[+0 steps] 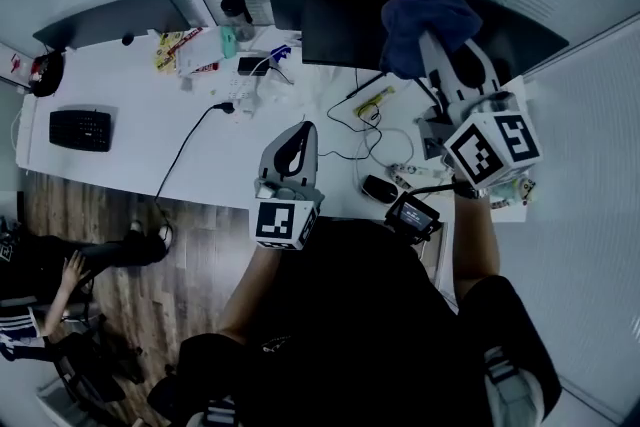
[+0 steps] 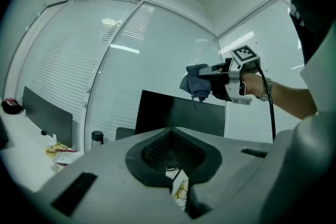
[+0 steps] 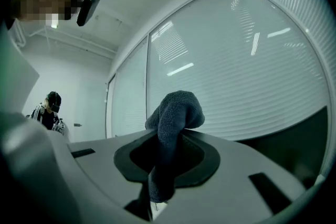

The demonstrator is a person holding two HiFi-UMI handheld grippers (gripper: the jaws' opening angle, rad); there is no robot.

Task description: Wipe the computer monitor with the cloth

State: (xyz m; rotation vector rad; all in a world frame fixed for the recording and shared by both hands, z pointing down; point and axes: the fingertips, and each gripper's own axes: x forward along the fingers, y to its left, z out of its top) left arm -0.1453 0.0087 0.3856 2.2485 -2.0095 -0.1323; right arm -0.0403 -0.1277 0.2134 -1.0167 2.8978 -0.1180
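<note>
The right gripper (image 1: 445, 55) is closed tight on a dark blue fluffy cloth (image 1: 425, 23). In the right gripper view the cloth (image 3: 172, 128) is pinched between the two jaws and a rounded bunch of it stands out in front of their tips. Seen from the left gripper view, the cloth (image 2: 195, 82) hangs from the right gripper (image 2: 211, 79) just at the top edge of the wide black computer monitor (image 2: 178, 115); I cannot tell if it touches the screen. The left gripper (image 2: 176, 178) has its jaws narrow, almost together, with nothing between them. It is held lower and nearer to the person, over the front of the long white desk (image 1: 130, 140), and the monitor (image 1: 345, 15) stands ahead of it. A small black mouse (image 1: 378, 188) lies on the desk between the two grippers.
</note>
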